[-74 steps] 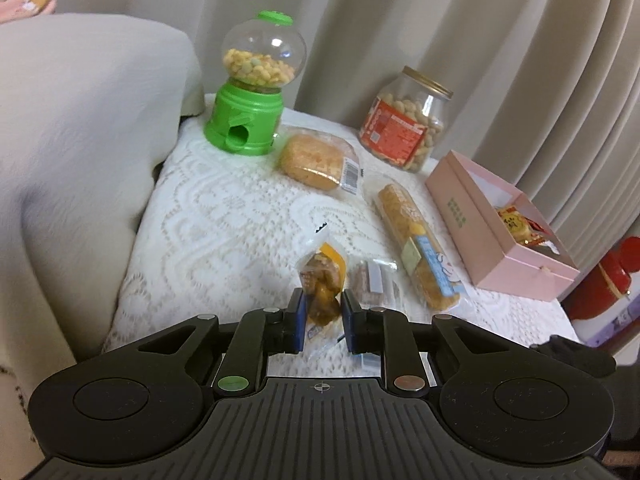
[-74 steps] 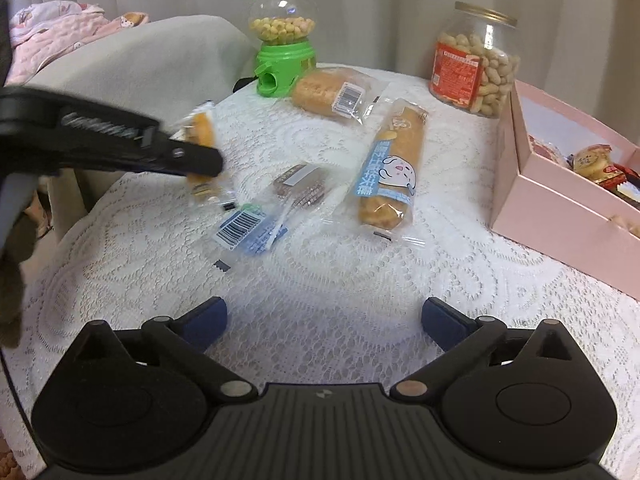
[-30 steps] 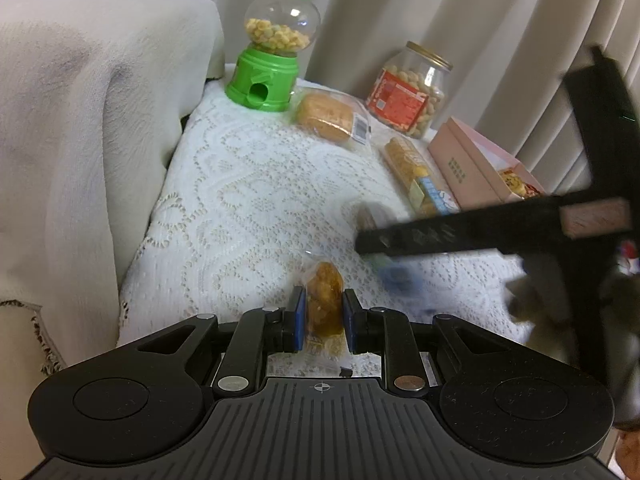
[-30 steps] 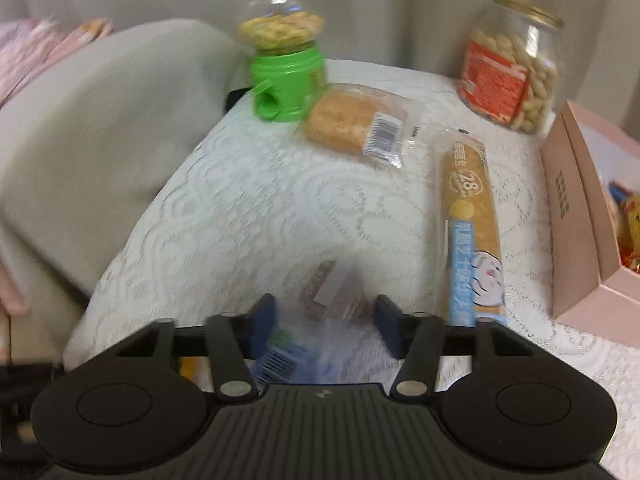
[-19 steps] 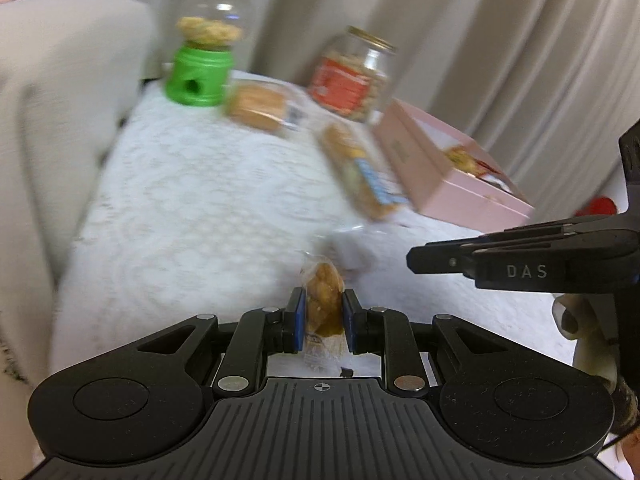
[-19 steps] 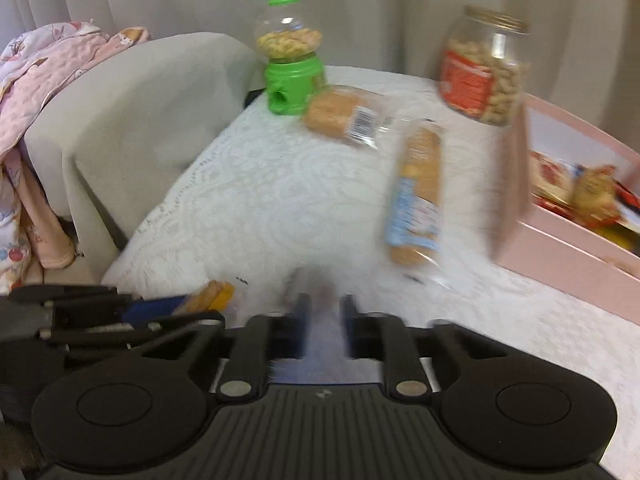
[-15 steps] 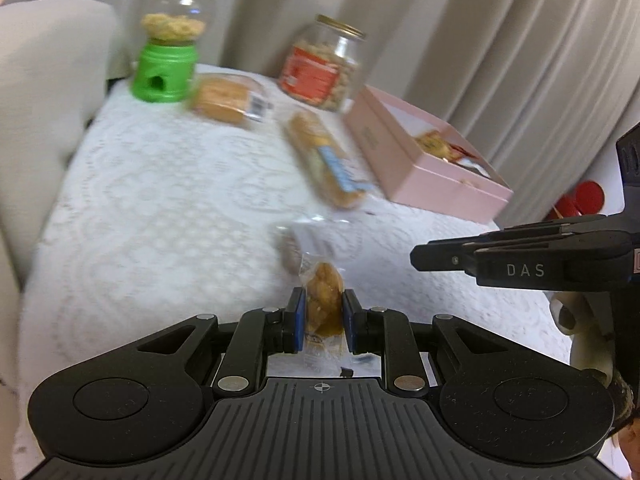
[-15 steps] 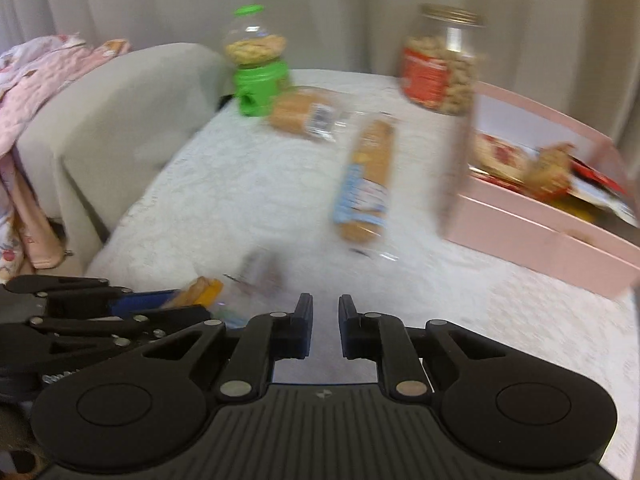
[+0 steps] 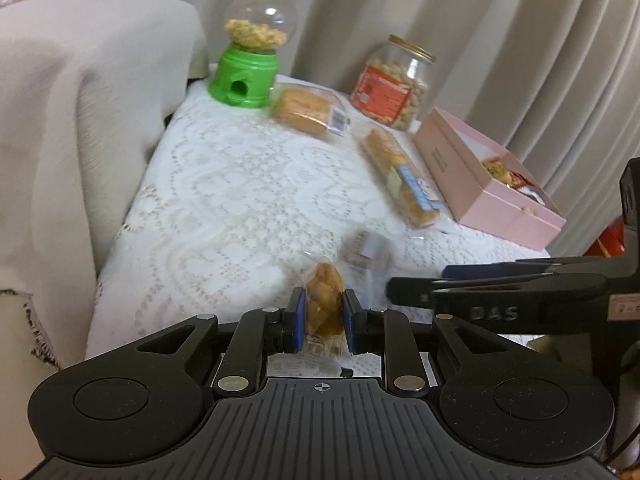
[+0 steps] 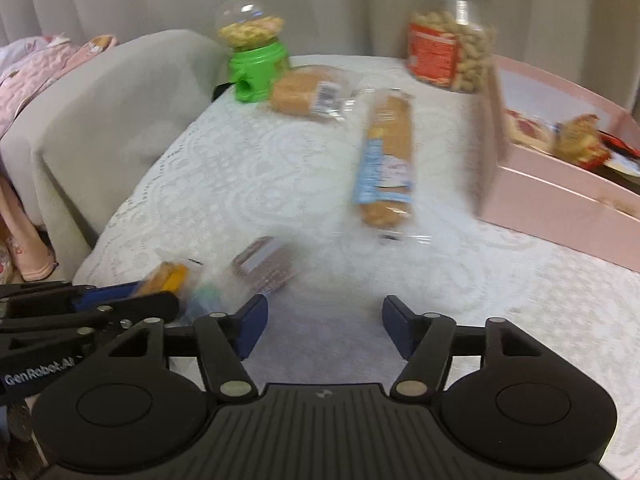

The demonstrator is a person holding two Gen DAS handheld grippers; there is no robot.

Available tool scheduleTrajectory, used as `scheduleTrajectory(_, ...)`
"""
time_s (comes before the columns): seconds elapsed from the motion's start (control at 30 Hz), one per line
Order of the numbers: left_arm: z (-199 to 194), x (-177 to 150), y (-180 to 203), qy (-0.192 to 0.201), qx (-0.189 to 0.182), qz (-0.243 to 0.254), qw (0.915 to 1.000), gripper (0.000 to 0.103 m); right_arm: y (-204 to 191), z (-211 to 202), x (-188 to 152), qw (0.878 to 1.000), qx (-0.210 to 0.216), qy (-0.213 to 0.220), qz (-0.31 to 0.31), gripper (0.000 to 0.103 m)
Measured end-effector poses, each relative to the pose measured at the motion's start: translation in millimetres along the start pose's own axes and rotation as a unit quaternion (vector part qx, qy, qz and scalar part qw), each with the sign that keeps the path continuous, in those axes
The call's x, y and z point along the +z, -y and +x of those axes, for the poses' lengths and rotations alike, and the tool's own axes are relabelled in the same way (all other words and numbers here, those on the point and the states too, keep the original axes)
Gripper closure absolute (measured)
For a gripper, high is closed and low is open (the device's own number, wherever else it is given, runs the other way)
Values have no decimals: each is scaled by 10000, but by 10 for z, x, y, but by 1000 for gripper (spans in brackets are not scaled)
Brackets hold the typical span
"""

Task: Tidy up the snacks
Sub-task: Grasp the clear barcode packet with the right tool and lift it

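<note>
A white lace tablecloth [image 9: 240, 184] is covering the table, pale curtains [image 9: 500, 40] hanging behind. The left gripper [image 9: 322, 316] is clamping a small snack packet [image 9: 324, 300]. The right gripper [image 10: 324, 324] is opening, nothing between its jaws; the pink box [image 10: 560, 196] is lying at two o'clock.

On the lace cloth [image 9: 240, 184], a candy dispenser [image 9: 250, 64] stands at the far left corner, with a wrapped bun [image 9: 308, 114] just to its right and a peanut jar [image 9: 394, 88] further right at the back. A long bread packet [image 9: 404, 178] lies before the jar, beside an open box [image 9: 480, 188] on the right that holds snacks [image 10: 576, 142]. Nearer, a small dark packet [image 9: 366, 250] lies on the cloth.
</note>
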State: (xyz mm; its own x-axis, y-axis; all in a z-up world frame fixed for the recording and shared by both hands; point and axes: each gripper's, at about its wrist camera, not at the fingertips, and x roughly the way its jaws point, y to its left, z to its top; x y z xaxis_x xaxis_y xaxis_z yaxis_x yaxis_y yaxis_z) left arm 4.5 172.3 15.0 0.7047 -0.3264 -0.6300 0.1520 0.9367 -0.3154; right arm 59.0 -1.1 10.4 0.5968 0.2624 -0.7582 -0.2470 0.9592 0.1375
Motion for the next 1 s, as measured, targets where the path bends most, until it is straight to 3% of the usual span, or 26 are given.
scheduleTrajectory(0.3,-15,-22,-101,67,-93,-176,9998,79,-261,205,131,9990,-289,131,-329,35)
scheduleTrajectory(0.33,-19,-24,-98,69,-105,-170,9998,80,-257,190,129,9989,-271,135,-363,41)
scheduleTrajectory(0.43,-33,-21,-52,81,-158,-105,9998,79,-253,89,113,9982,-280,71,-529,85)
scheduleTrajectory(0.47,-36,-22,-24,85,-191,-67,9998,80,-230,46,101,9983,-245,50,-528,90)
scheduleTrajectory(0.77,14,-42,309,-50,-439,291,9986,80,300,-483,-111,9984,-409,309,-242,93)
scheduleTrajectory(1.0,-83,35,173,152,-196,73,9997,80,463,-575,-159,9992,-189,342,9,92)
